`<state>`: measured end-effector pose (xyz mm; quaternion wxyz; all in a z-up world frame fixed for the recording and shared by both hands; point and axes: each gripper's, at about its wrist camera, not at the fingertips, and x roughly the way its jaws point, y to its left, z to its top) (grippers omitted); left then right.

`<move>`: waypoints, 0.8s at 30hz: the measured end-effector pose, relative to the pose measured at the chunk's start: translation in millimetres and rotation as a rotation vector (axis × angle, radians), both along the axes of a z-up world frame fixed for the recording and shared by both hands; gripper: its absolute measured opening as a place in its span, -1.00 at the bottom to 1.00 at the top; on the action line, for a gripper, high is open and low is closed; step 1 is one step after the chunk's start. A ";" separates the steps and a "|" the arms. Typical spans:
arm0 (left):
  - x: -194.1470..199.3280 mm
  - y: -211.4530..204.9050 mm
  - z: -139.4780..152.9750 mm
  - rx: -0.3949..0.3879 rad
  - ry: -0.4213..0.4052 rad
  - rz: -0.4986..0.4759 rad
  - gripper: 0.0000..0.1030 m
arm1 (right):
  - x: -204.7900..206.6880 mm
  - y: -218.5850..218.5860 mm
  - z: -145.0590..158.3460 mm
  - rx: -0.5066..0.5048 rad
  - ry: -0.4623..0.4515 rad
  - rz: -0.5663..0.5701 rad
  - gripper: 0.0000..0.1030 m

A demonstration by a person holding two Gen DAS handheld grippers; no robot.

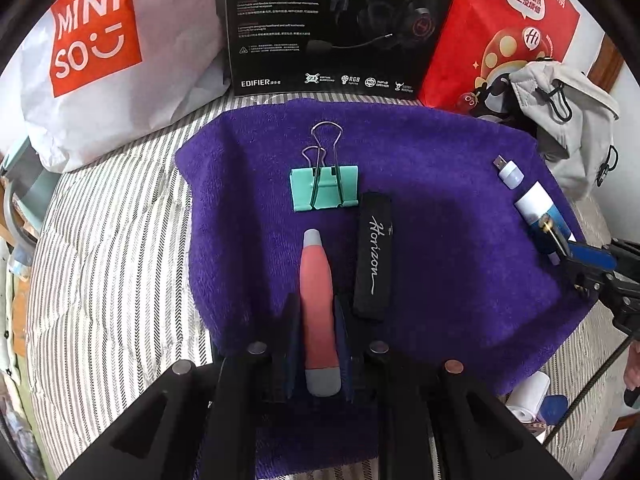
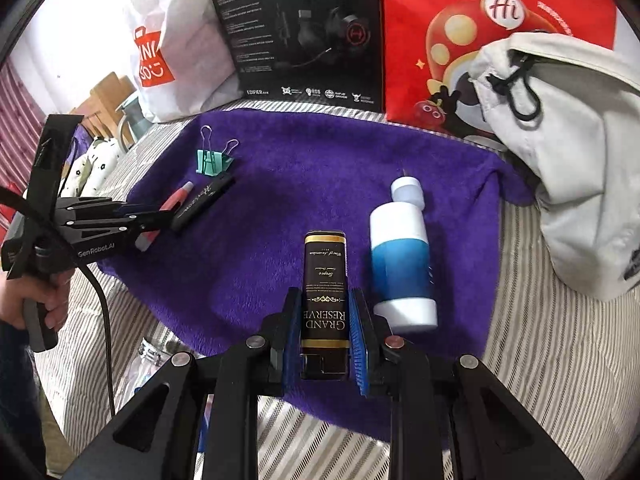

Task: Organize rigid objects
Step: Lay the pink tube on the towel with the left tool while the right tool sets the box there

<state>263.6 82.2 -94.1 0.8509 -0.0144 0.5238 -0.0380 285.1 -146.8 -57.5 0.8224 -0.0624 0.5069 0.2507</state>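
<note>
A purple towel (image 1: pixel 440 208) lies on striped bedding. My left gripper (image 1: pixel 316 304) is shut on a red pen-like stick with grey ends (image 1: pixel 318 280), near the towel's front. Beside it lie a black "Horizon" stick (image 1: pixel 374 256) and, just beyond, a green binder clip (image 1: pixel 324 188). My right gripper (image 2: pixel 325 298) is shut on a black "Grand Reserve" box (image 2: pixel 325 268). Right of it a white-and-blue bottle (image 2: pixel 402 264) lies on the towel, with a small white USB plug (image 2: pixel 408 192) just past it. The left gripper (image 2: pixel 154 222) with the red stick (image 2: pixel 174 204) shows at the left of the right wrist view.
Along the back stand a white Miniso bag (image 1: pixel 96 60), a black Edifier headset box (image 1: pixel 332 28) and a red paper bag (image 1: pixel 504 28). A grey drawstring bag (image 2: pixel 572 160) crowds the towel's right side. A hand (image 2: pixel 36 304) holds the left gripper's handle.
</note>
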 end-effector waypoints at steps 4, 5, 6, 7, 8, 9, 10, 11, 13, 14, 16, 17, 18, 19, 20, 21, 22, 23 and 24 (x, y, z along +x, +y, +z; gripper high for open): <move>1.7 -1.5 -0.8 0.005 -0.004 -0.005 -0.67 | 2.9 6.9 -5.7 -0.027 0.005 0.011 -0.55; 1.0 -1.7 -0.6 0.008 -0.004 -0.006 -0.67 | 3.6 8.3 -7.9 -0.031 0.009 0.016 -0.55; 0.2 -2.1 -0.5 0.009 -0.004 -0.005 -0.66 | 4.2 9.9 -9.7 -0.036 0.010 0.022 -0.55; -0.3 -2.6 -0.3 0.005 -0.002 -0.006 -0.60 | 4.7 11.1 -11.4 -0.043 0.010 0.027 -0.55; -1.0 -3.0 -0.3 0.000 -0.001 -0.010 -0.56 | 5.8 11.6 -13.8 -0.053 0.012 0.025 -0.55; -1.4 -4.4 -0.2 -0.004 0.002 -0.019 -0.45 | 6.3 11.9 -14.8 -0.057 0.013 0.022 -0.55; -3.4 -5.2 0.4 -0.003 0.006 -0.025 -0.34 | 7.2 11.7 -16.1 -0.061 0.016 0.020 -0.55; -4.4 -6.5 0.7 -0.001 0.010 -0.032 -0.26 | 7.7 11.4 -17.3 -0.063 0.019 0.020 -0.55; -6.5 -11.5 1.6 0.029 0.020 -0.037 -0.15 | 8.3 11.9 -18.5 -0.072 0.019 0.021 -0.55; -8.8 -13.4 4.3 0.054 0.016 -0.029 -0.15 | 8.6 12.3 -19.1 -0.075 0.017 0.023 -0.55; -13.1 -13.9 11.0 0.053 0.007 -0.024 0.12 | 10.0 12.5 -21.3 -0.079 0.021 0.020 -0.55; -15.6 -13.6 15.8 0.049 -0.002 -0.022 0.22 | 10.7 12.7 -23.1 -0.085 0.023 0.019 -0.55; -17.9 -13.1 20.0 0.050 -0.012 -0.019 0.35 | 10.7 13.2 -23.3 -0.085 0.017 0.020 -0.55; -21.1 -13.1 25.4 0.059 -0.025 -0.017 0.36 | 10.4 13.1 -22.7 -0.086 0.018 0.020 -0.54; -23.8 -12.9 29.4 0.070 -0.032 -0.015 0.36 | 10.3 13.3 -22.5 -0.087 0.020 0.020 -0.54; -26.6 -12.6 33.0 0.082 -0.036 -0.010 0.36 | 10.4 13.9 -22.7 -0.090 0.018 0.022 -0.54; -29.5 -11.6 36.3 0.091 -0.039 -0.004 0.36 | 9.9 14.3 -22.3 -0.093 0.016 0.025 -0.54; -31.9 -10.8 39.1 0.094 -0.042 0.002 0.36 | 9.4 14.9 -22.5 -0.099 0.011 0.031 -0.54; -35.5 -9.0 41.6 0.092 -0.046 0.007 0.36 | 9.1 14.9 -22.5 -0.101 0.008 0.033 -0.54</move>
